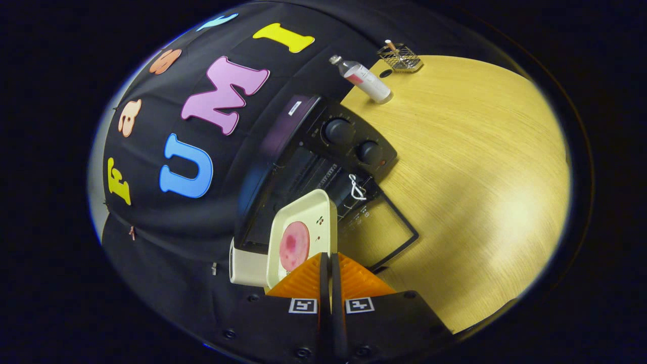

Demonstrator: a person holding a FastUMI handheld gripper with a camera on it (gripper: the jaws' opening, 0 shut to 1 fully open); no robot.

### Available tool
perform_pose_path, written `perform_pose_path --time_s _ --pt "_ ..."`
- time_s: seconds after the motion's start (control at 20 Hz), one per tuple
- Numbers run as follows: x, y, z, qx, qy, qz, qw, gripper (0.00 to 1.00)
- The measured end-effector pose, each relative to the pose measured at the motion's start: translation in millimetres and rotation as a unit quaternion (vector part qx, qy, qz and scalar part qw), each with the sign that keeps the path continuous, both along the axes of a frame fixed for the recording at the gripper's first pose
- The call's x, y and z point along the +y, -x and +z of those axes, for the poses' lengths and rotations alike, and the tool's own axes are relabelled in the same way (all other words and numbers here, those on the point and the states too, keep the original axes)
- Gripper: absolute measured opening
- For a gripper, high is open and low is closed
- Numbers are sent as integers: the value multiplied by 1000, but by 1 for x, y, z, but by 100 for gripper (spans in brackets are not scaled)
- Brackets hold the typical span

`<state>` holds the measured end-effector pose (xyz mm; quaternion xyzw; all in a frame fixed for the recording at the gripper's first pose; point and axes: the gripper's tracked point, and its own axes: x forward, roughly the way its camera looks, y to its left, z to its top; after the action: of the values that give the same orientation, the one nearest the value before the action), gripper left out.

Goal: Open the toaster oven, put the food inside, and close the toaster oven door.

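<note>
My gripper (326,257) is shut on the near rim of a cream tray (314,208), and the rim is pinched between both fingers. A round pink slice of food (294,245) lies on the tray. Just beyond the tray stands the black toaster oven (303,151), with two knobs (339,131) on its panel. Its glass door (380,233) is folded down open onto the wooden table (480,177), with a white cord loop (357,187) at the handle. The tray's far end hangs in front of the oven's dark opening.
A clear bottle (362,79) and a small wire basket (400,57) stand at the far end of the table, beyond the oven. A pale block (246,265) shows beside the tray, under the oven's near corner. Black cloth hangs behind the oven.
</note>
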<state>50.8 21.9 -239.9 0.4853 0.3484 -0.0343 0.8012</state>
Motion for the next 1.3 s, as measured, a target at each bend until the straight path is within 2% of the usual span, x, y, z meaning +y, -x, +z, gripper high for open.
perform_pose_path --time_s 0.1,0.3,0.7,1.05,1.2,1.3 --pt "7 -20 -11 3 -2 -13 1000 6" --pt "3 -63 -25 -5 -4 -69 998 6" --pt "5 -128 -25 -30 -9 -144 989 6" --pt "15 -129 -41 1 9 -153 988 6" --pt "21 -131 -38 -4 -3 -146 989 11" --pt "29 -124 -31 -12 -1 -136 991 20"
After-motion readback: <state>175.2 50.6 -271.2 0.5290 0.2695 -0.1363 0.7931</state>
